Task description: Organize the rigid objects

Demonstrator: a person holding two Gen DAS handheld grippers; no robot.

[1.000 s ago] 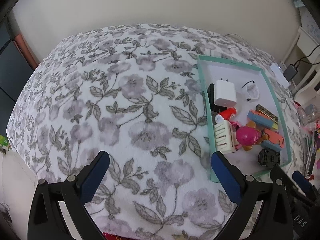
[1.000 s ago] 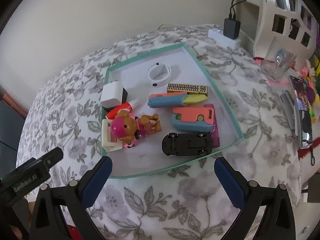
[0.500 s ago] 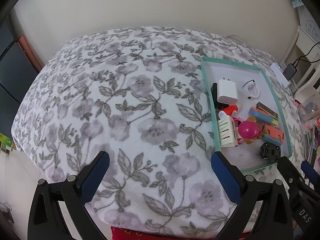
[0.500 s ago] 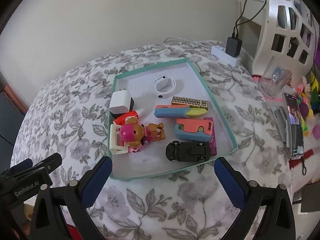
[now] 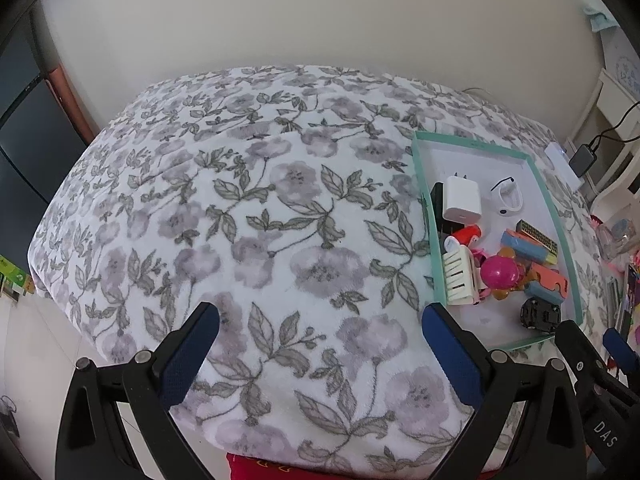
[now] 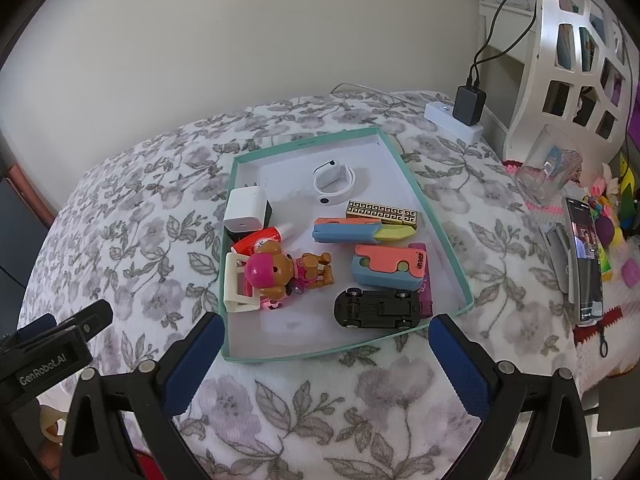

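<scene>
A teal-rimmed white tray [image 6: 448, 256] lies on the floral blanket and holds several small items: a white charger [image 6: 245, 214], a white ring-shaped holder [image 6: 334, 182], a gold patterned bar [image 6: 382, 213], two coral-blue-yellow toys [image 6: 348, 230], a pink-helmeted dog figure [image 6: 280, 272] and a black toy car [image 6: 378, 307]. The tray also shows at the right of the left wrist view [image 5: 424, 200]. My right gripper [image 6: 326, 354] is open and empty just in front of the tray. My left gripper [image 5: 320, 354] is open and empty over bare blanket, left of the tray.
A white power strip with a black charger [image 6: 460, 118] lies behind the tray. A clear glass [image 6: 546, 168], a phone [image 6: 584, 264] and a white headboard [image 6: 568, 52] are at the right. The blanket's front edge [image 5: 280, 452] drops off near the grippers.
Both grippers have pulled back and risen from the bed, so the tray and blanket look smaller and farther. Both stay open. Nothing in the tray has moved.
</scene>
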